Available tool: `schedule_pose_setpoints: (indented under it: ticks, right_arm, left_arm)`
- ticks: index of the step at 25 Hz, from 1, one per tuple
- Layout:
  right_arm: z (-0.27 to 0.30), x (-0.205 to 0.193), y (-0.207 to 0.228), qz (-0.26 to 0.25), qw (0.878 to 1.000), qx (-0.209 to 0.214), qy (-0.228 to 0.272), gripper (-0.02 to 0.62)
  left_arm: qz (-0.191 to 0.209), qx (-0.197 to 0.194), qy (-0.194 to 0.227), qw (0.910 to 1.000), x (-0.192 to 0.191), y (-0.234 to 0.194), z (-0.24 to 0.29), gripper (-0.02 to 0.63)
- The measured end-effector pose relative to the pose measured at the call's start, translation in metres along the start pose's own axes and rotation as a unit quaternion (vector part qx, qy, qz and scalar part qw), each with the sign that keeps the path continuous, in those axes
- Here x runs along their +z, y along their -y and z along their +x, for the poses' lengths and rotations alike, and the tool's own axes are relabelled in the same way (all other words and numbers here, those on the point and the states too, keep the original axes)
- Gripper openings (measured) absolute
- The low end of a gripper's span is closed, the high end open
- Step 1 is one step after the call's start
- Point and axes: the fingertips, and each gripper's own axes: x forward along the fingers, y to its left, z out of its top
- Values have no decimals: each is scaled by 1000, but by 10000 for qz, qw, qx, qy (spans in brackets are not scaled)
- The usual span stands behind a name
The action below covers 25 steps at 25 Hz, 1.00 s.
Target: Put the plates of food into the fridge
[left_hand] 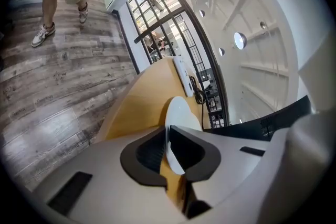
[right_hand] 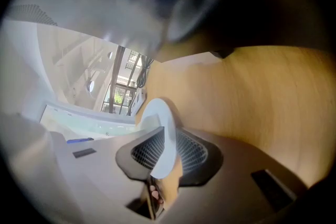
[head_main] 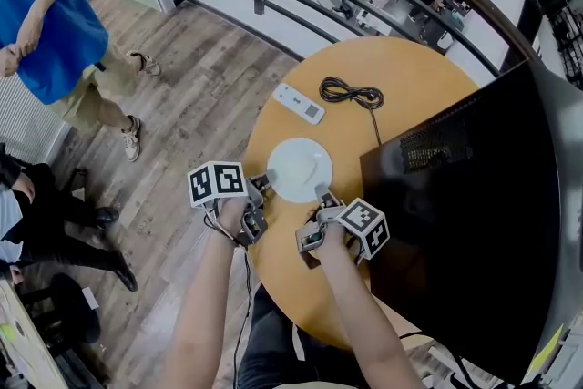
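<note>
A white plate (head_main: 299, 167), with no food on it that I can see, lies on the round wooden table (head_main: 414, 87). My left gripper (head_main: 262, 185) is at the plate's left rim. In the left gripper view the thin rim of the plate (left_hand: 181, 113) stands between the dark pads of this gripper (left_hand: 168, 152), which are shut on it. My right gripper (head_main: 323, 196) is at the plate's near right rim. In the right gripper view the plate (right_hand: 157, 113) fills the gap of that gripper (right_hand: 169, 153), with the meshed pads against both faces.
A large black cabinet (head_main: 474, 214), seemingly the fridge, stands on the table's right side, close to my right hand. A white remote (head_main: 299, 103) and a coiled black cable (head_main: 351, 92) lie beyond the plate. A person in a blue shirt (head_main: 46, 5) stands on the wooden floor at left. A railing runs behind the table.
</note>
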Motion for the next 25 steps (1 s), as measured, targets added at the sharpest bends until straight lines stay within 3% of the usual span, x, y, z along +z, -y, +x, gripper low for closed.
schedule_pose_setpoints:
  ticks: [9, 18, 25]
  right_arm:
    - [-2, -6, 5, 380, 9990, 215, 26, 48]
    - [-18, -14, -3, -127, 9986, 501, 136, 29]
    - [-38, -26, 2, -389, 9966, 711, 167, 28]
  left_arm:
    - [-397, -422, 60, 9983, -8, -1, -8, 25]
    - [-588, -753, 685, 9931, -19, -2, -24, 23]
    - [-342, -859, 930, 9914, -42, -1, -43, 23]
